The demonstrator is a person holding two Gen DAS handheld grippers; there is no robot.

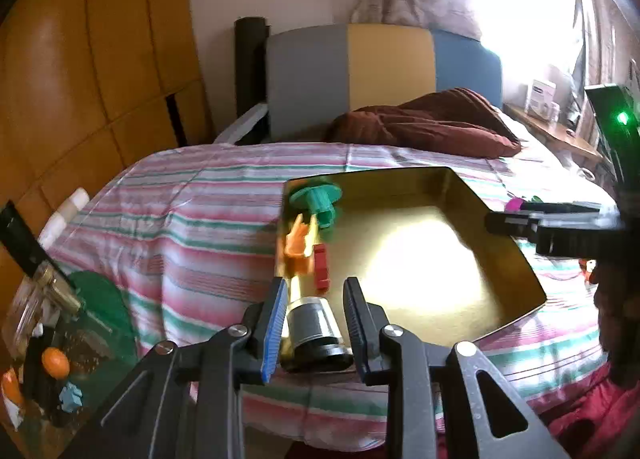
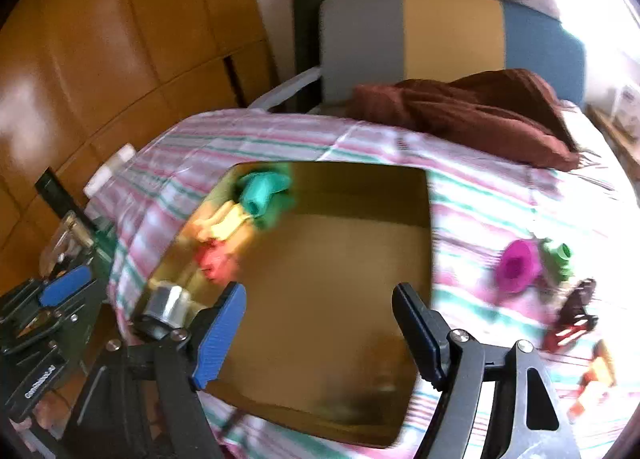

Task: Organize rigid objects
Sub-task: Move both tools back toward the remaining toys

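1. The left gripper (image 1: 316, 323) has its two fingers closed against the sides of a silver cylinder (image 1: 314, 325), gripping it at the near left edge of the gold tray (image 1: 500, 255).
2. Just ahead of that claw, inside the tray, lie a red piece (image 1: 321, 269), an orange piece (image 1: 298, 245) and a teal piece (image 1: 316, 201).
3. The right gripper (image 2: 320, 323) is spread wide and holds nothing, hovering over the tray's near part.
4. To the right of this claw, on the striped bedcover (image 2: 480, 195), rest a magenta piece (image 2: 516, 265) and a green piece (image 2: 558, 259).

Glossy, mirror-like gold tray (image 1: 508, 259) gleamed on the striped cloth bedspread (image 1: 200, 211); shiny metal cylinder (image 1: 314, 319) caught light; ribbed blue pads (image 2: 218, 339) looked matt; wardrobe (image 1: 100, 39) showed polished wood.
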